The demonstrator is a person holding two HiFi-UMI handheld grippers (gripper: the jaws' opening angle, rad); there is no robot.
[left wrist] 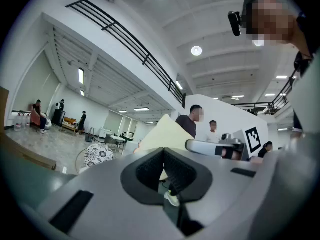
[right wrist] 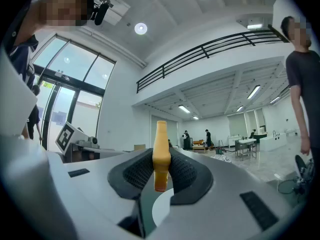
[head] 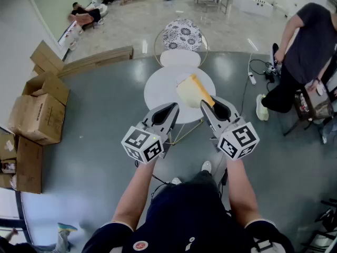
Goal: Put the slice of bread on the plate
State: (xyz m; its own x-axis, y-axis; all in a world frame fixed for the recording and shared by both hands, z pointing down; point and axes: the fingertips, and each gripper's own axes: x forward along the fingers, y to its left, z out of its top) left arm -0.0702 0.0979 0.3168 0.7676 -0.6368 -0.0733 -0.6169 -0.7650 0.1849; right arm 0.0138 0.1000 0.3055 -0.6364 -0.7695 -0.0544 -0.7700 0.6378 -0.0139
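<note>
Cardboard boxes (head: 39, 112) stand at the floor's (head: 95, 141) left edge, with flattened cardboard (head: 100, 59) beyond them. A patterned chair (head: 181, 34) faces the round table (head: 158, 91). A person (head: 310, 41) bends at the right edge, near a power strip (head: 251, 79).

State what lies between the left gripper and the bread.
Nothing. In the head view only bare table shows between the left gripper and the bread, which the right gripper holds.
</note>
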